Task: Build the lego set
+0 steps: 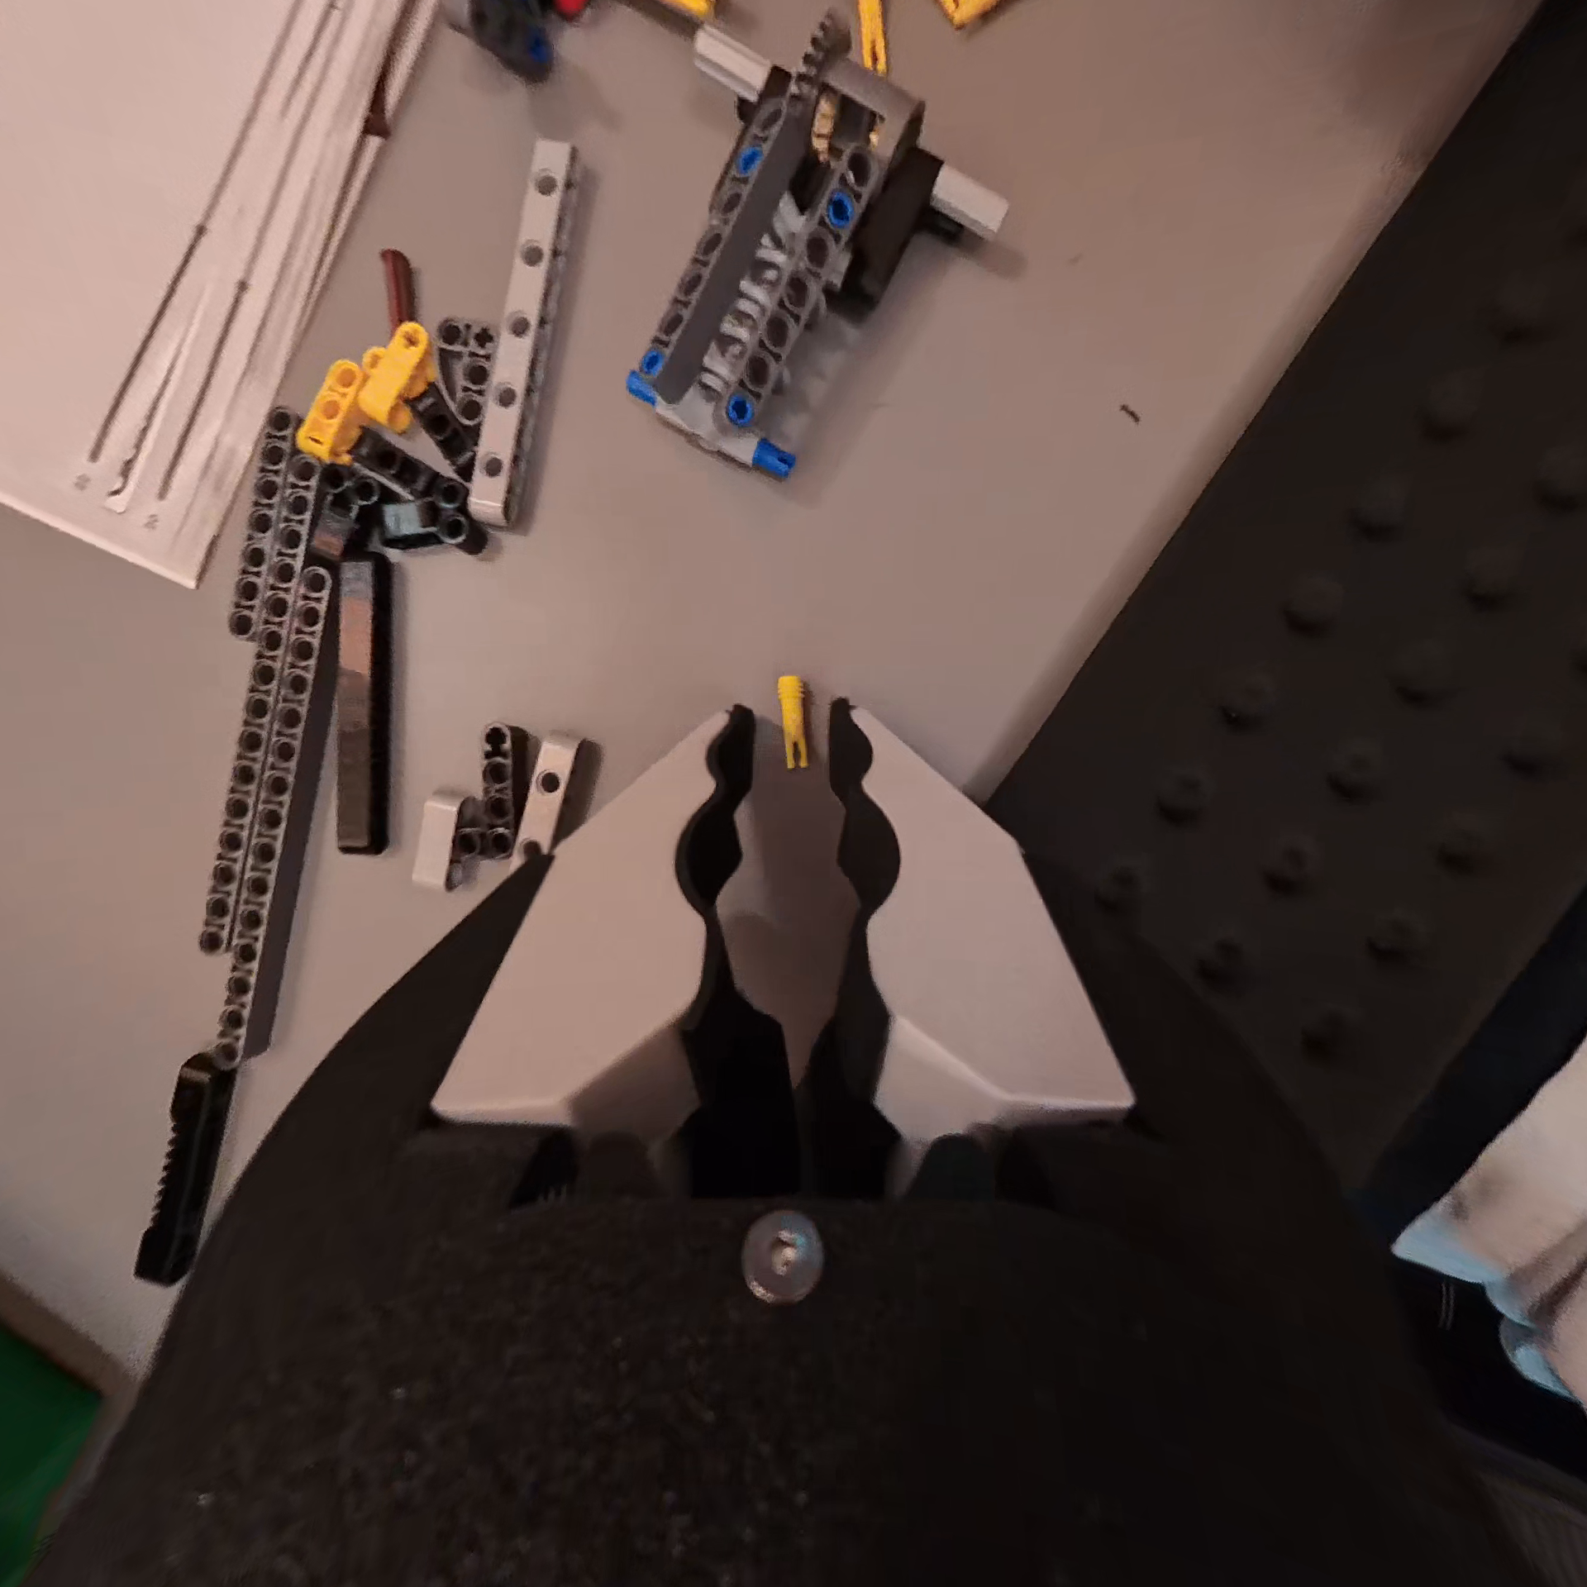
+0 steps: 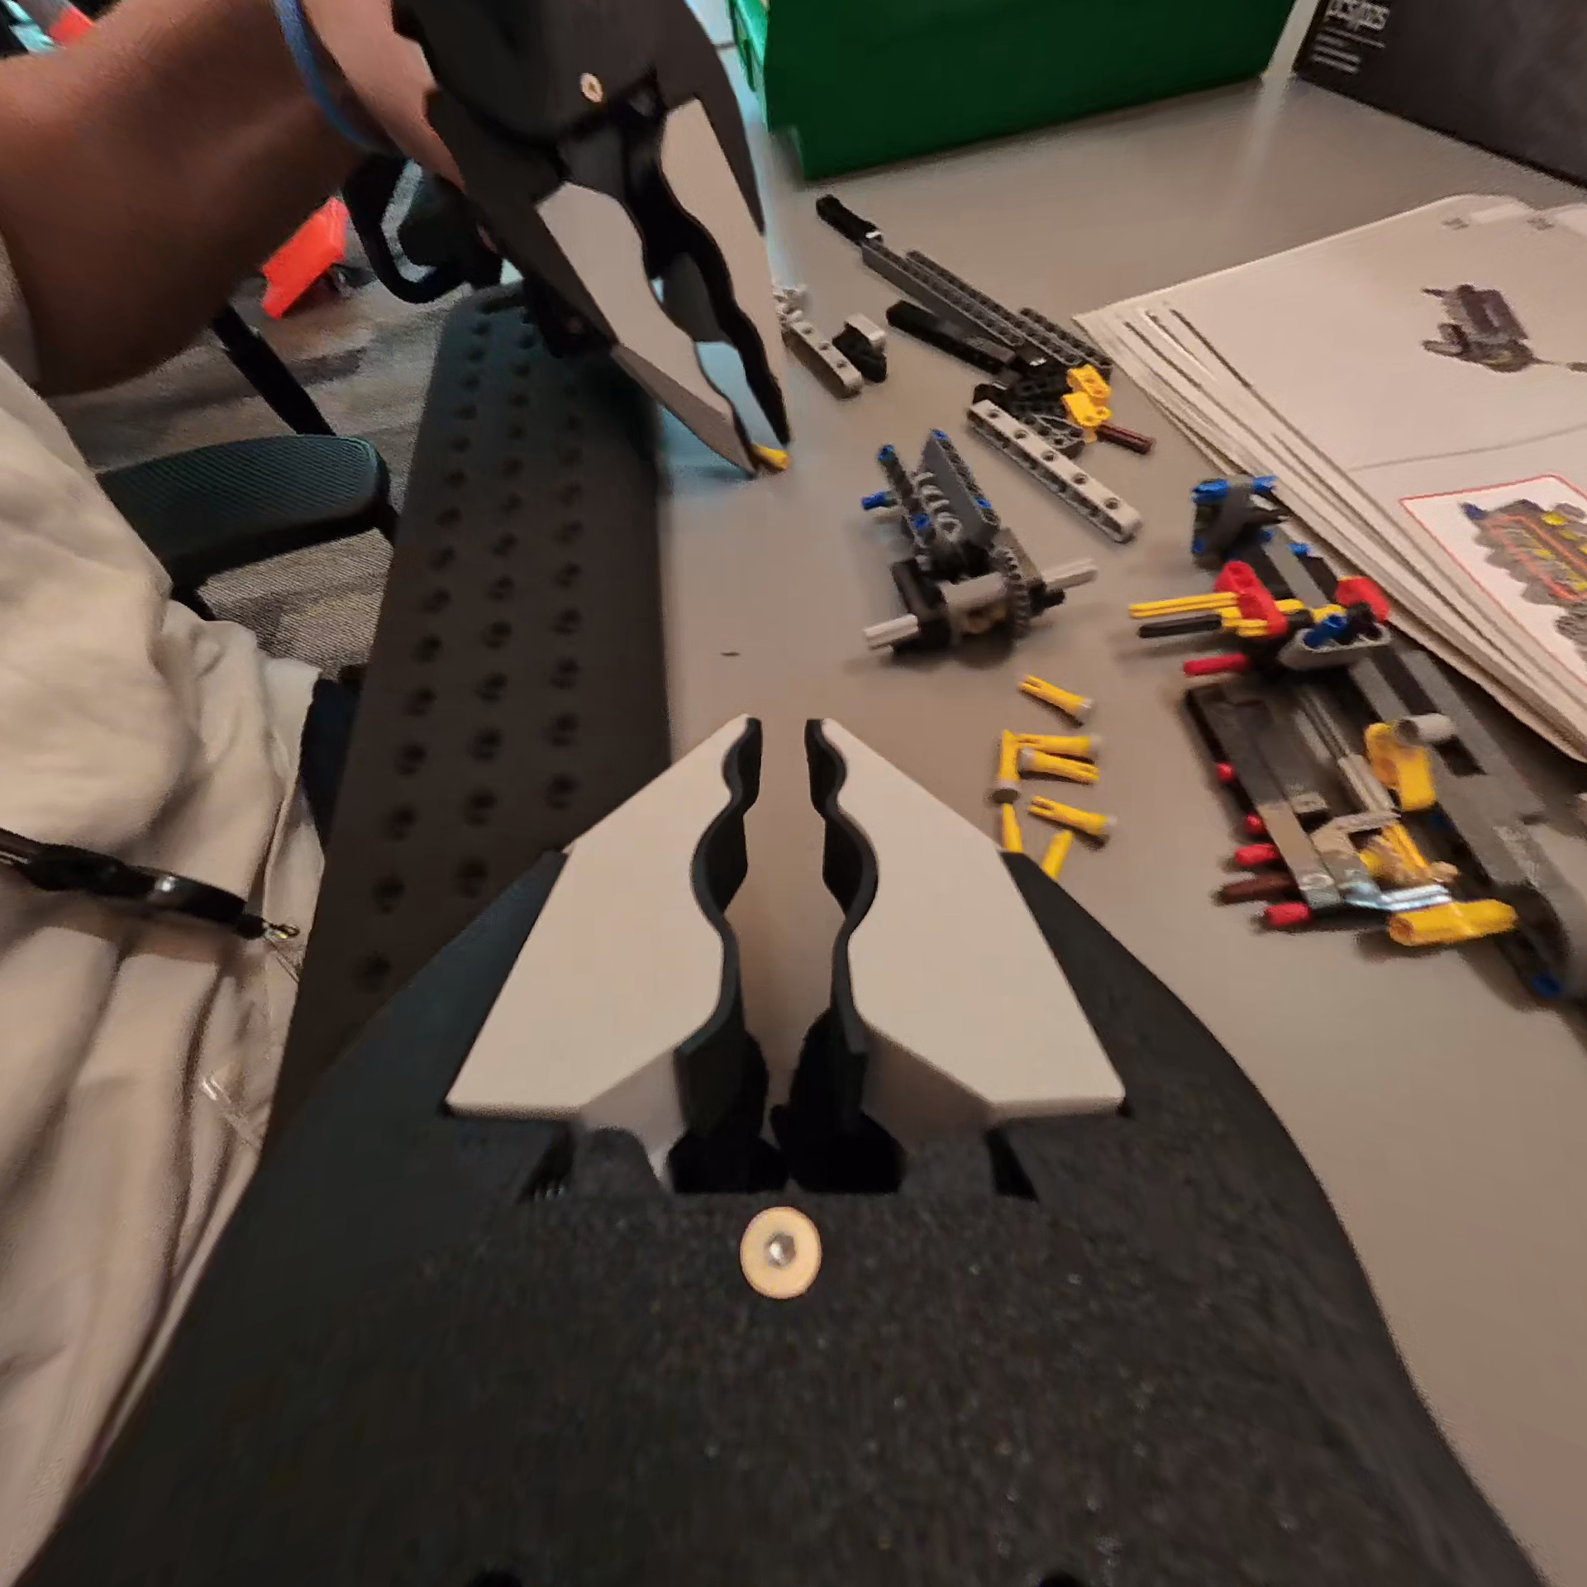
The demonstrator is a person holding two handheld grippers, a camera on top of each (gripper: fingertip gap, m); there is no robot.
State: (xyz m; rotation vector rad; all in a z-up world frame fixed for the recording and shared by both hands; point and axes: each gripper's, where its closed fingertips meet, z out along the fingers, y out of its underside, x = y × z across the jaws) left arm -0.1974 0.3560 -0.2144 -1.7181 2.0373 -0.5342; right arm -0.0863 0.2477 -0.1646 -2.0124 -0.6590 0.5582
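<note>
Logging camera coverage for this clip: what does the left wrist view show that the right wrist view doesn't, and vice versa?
Left wrist view only: the whole yellow pin lying on the grey table between the open left gripper fingertips.

Right wrist view only: the open, empty right gripper, a green box, loose yellow pins, and a long multicoloured assembly.

Both: the geared grey sub-assembly, instruction booklet, and studded black mat.

Left gripper point(image 1: 788, 711) angled steeply downward, fingers parted by a narrow gap, tips at the table surface; seen from the right wrist view point(image 2: 770, 446), it is carried by a bare forearm point(image 2: 163, 172) entering from the upper left. Right gripper point(image 2: 782, 723) — held low, pointing forward — fingers slightly apart, nothing between them.
</note>
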